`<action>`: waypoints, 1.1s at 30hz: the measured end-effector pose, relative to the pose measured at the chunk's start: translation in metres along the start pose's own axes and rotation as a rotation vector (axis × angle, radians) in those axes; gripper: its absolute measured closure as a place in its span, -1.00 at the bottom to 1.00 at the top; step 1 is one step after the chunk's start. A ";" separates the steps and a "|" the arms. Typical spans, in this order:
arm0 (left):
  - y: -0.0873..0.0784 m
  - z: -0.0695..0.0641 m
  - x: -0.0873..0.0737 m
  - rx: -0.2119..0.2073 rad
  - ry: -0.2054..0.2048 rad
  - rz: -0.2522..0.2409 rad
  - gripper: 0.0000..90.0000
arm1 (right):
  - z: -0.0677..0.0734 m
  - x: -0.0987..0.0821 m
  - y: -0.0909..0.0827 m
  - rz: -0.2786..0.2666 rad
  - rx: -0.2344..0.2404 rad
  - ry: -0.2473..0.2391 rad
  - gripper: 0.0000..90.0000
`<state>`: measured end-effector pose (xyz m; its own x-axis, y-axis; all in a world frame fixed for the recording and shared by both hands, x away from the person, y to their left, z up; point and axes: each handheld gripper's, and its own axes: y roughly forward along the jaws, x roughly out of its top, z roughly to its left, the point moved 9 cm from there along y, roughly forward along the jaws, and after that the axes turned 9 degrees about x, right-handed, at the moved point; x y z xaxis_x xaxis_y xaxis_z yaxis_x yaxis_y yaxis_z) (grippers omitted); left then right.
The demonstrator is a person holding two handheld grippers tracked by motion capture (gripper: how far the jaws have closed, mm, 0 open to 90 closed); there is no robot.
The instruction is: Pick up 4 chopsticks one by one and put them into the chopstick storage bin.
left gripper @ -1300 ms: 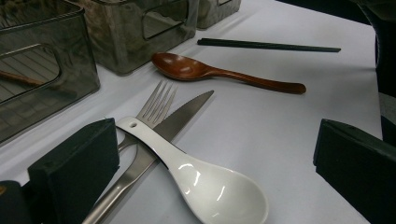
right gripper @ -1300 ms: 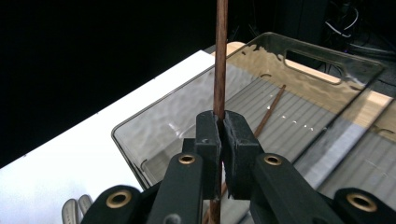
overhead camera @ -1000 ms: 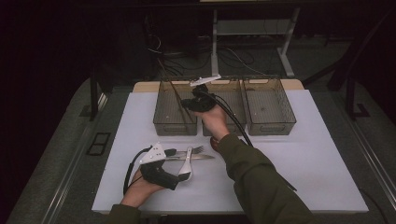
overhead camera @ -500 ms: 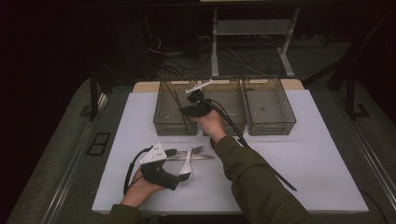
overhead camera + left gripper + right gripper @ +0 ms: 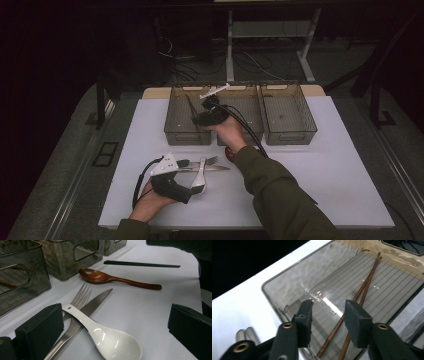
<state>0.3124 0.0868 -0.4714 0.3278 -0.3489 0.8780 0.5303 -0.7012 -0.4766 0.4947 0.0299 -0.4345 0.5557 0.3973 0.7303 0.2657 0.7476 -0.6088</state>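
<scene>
My right gripper (image 5: 206, 114) hovers over the left clear bin (image 5: 173, 107), pointing down into it. Its jaws (image 5: 329, 307) have just been opening and now stand apart with nothing between the pads. Two brown chopsticks (image 5: 362, 293) lie on the bin's ribbed floor below them, also seen as thin brown chopsticks (image 5: 192, 109) from above. My left gripper (image 5: 192, 179) rests on the white mat near the front, open (image 5: 115, 325). A white ceramic spoon (image 5: 110, 340) lies between its pads across a fork (image 5: 81, 297) and a table knife (image 5: 93, 303), untouched by either pad.
A brown wooden spoon (image 5: 105, 278) and black chopsticks (image 5: 142, 264) lie on the mat beyond the cutlery. The middle bin (image 5: 250, 131) and right bin (image 5: 290, 135) stand beside the left one. My right sleeve (image 5: 280, 195) crosses the mat's centre.
The right hand has drifted slightly left over the left bin. The left hand and the cutlery by it have stayed put.
</scene>
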 end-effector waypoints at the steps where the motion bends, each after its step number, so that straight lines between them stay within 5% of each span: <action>1: 0.000 0.000 0.000 0.000 -0.002 0.000 -1.00 | 0.001 0.000 -0.002 -0.001 0.007 -0.003 0.22; 19: 0.001 0.001 -0.002 0.009 0.002 0.010 -1.00 | 0.004 -0.012 -0.066 -0.076 0.073 -0.028 0.04; 33: 0.001 0.001 -0.002 0.012 -0.001 0.014 -1.00 | 0.004 -0.040 -0.110 -0.114 0.083 -0.053 -0.02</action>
<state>0.3131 0.0877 -0.4741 0.3356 -0.3578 0.8714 0.5350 -0.6890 -0.4890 0.4401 -0.0662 -0.3955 0.4825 0.3335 0.8099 0.2572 0.8299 -0.4950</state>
